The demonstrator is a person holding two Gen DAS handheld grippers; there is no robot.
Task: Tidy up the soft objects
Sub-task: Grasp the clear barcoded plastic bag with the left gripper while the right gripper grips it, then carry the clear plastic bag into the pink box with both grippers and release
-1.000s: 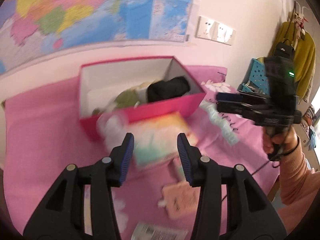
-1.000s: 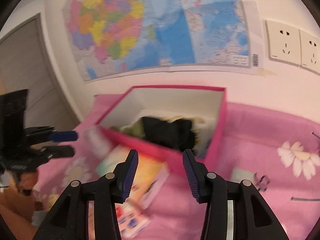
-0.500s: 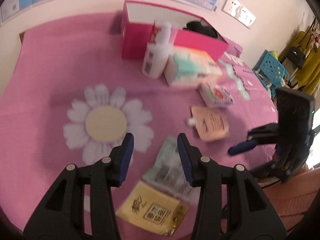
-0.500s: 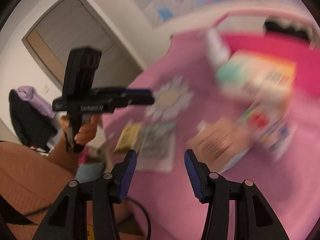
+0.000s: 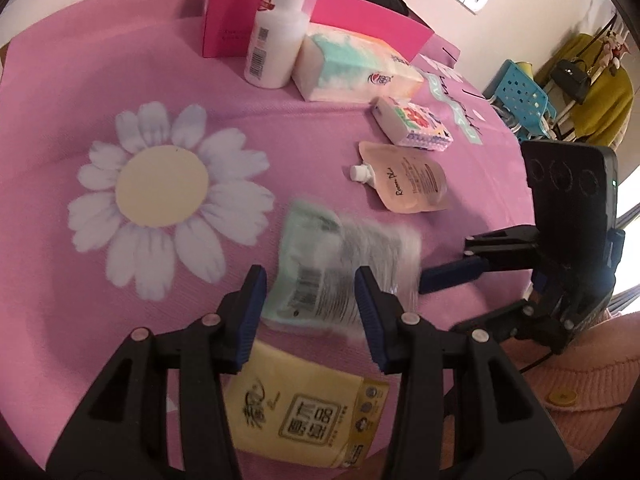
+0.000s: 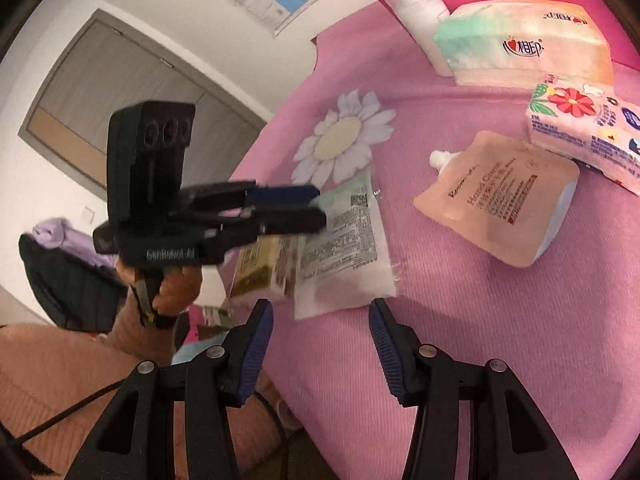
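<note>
The left gripper (image 5: 308,312) hangs with fingers apart and empty over a flat yellow pack (image 5: 304,420) and a thin crinkly green sachet (image 5: 340,272) on the pink woven cloth (image 5: 60,240). The right gripper (image 6: 320,348) also has its fingers apart, holding nothing, near the sachet's edge. Farther lie a soft peach pouch (image 5: 408,184) with white cap, a flowered tissue pack (image 5: 416,124), a big puffy tissue pack (image 5: 352,64), a white plastic bottle (image 5: 276,40) and a stiff pink box (image 5: 228,20).
</note>
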